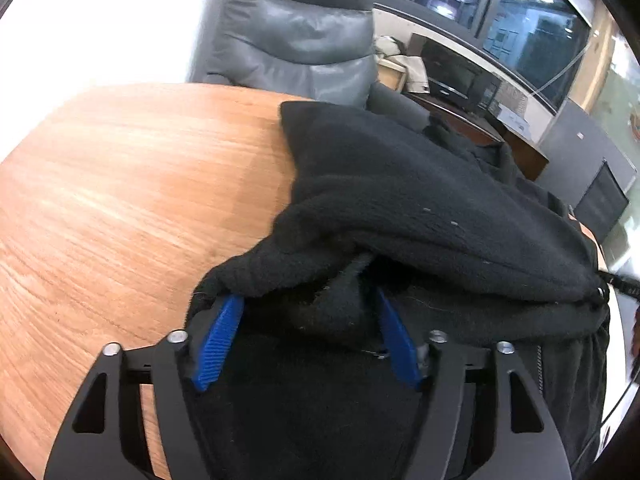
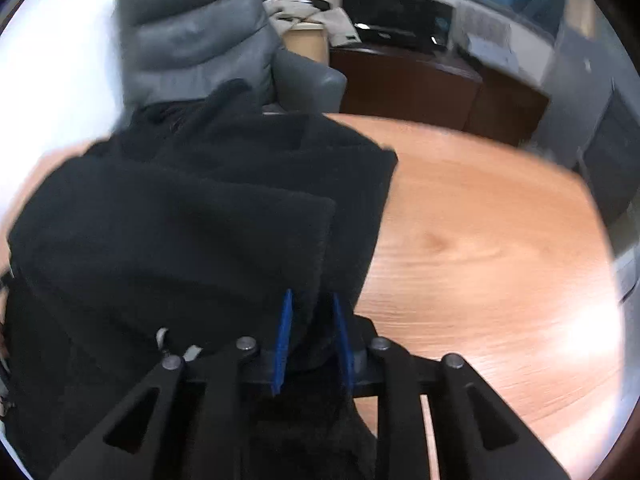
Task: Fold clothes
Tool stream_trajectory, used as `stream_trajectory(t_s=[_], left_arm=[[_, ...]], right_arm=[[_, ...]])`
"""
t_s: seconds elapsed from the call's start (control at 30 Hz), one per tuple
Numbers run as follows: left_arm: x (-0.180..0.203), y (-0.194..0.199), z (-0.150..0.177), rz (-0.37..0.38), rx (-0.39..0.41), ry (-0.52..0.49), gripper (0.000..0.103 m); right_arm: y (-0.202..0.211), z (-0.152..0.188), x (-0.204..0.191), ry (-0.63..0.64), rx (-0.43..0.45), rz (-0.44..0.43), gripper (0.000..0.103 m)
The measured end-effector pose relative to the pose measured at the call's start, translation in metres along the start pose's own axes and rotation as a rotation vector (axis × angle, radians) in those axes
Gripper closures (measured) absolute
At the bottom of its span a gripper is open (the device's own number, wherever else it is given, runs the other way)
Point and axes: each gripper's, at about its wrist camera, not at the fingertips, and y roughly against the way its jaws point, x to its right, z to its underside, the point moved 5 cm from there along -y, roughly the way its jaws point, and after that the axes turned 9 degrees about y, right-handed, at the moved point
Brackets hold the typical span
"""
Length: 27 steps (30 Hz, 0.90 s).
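Note:
A black fleece hoodie lies bunched on the wooden table, with a drawstring at its right edge. My left gripper has its blue pads apart, with a fold of the fleece lying between them. In the right wrist view the same hoodie is folded over itself on the table. My right gripper has its blue pads close together, pinched on the garment's right edge.
A grey leather chair stands behind the table's far edge and shows in the right wrist view too. Dark wooden cabinets with a monitor line the back wall. Bare tabletop lies left of the garment and right of it.

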Motion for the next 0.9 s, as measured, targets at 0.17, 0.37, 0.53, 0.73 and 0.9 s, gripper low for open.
stream_trajectory(t_s=[0.17,0.37,0.53,0.73,0.9], left_arm=[[0.002,0.008,-0.002,0.096,0.016,-0.011,0.012],[0.009,0.009,-0.010,0.197,0.001,-0.011,0.001],[0.004,0.009,-0.002,0.228,-0.018,-0.046,0.001],[-0.005,0.014,0.010,0.254,-0.028,-0.034,0.000],[-0.006,0.019,0.011,0.292,-0.015,-0.017,0.000]], right_arm=[[0.078,-0.046,-0.073,0.242,0.242,-0.043,0.005],[0.086,-0.100,-0.229,0.625,0.400,-0.231,0.004],[0.026,-0.107,-0.343,0.914,0.288,-0.298,0.024],[-0.048,-0.100,-0.386,1.118,0.119,-0.226,0.063],[-0.024,-0.125,-0.379,0.993,0.209,-0.299,0.087]])
